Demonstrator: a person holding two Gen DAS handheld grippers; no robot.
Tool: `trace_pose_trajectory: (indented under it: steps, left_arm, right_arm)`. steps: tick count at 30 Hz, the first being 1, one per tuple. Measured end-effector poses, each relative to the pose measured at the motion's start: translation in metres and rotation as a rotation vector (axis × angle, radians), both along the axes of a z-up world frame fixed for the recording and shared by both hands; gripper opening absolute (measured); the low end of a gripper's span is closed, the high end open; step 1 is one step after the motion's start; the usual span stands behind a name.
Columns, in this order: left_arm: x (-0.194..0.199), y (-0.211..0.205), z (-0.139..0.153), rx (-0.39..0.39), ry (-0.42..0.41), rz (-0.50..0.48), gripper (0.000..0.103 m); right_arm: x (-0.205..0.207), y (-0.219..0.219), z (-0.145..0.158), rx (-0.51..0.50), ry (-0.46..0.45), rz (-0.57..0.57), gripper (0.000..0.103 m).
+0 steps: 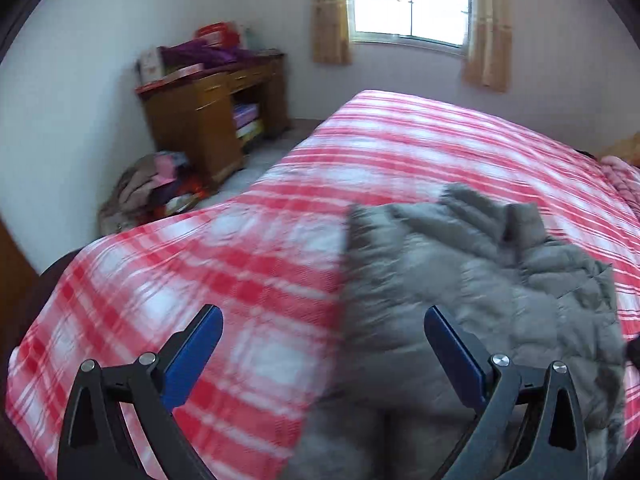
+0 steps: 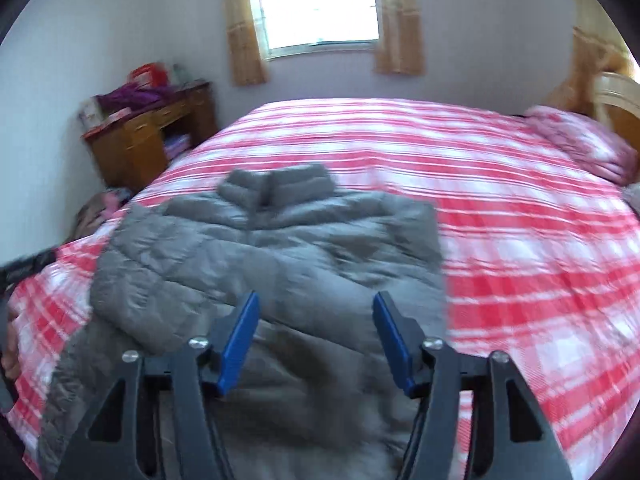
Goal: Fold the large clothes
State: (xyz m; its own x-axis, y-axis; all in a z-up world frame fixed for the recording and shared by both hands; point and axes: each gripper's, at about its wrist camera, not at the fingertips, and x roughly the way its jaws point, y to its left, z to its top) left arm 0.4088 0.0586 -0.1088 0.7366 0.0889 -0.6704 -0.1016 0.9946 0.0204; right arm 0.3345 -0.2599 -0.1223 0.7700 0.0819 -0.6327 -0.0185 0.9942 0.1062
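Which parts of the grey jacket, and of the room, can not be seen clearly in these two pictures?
- Grey puffer jacket: in the right wrist view its hem is cut off by the bottom edge, behind the right gripper.
- Same jacket, left wrist view: motion blur smears its left edge.
- Items on the wooden desk: small and blurred in both views.
- Pile on the floor: blurred.

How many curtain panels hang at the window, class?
2: one curtain panel hangs left of the window, the other right of it. More fabric at the far right edge may be another curtain; it is unclear.
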Motion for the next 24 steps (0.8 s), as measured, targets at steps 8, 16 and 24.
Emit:
trace_pose_trajectory:
  steps: [8,16,24]
  left_arm:
    - [0.047,-0.062,-0.059,-0.010,0.074,-0.148,0.101]
    - [0.057,-0.060,-0.105,-0.013,0.135,-0.141,0.102]
    - [0.061,-0.068,-0.115,0.049,0.144,-0.135,0.102]
  right_arm:
    - [0.041,0.028,-0.062,-0.067,0.145,0.067,0.048]
    - [0.027,0.016,-0.089,-0.073,0.119,0.057,0.047]
    - [0.030,0.013,-0.096,-0.037,0.129,0.033,0.047]
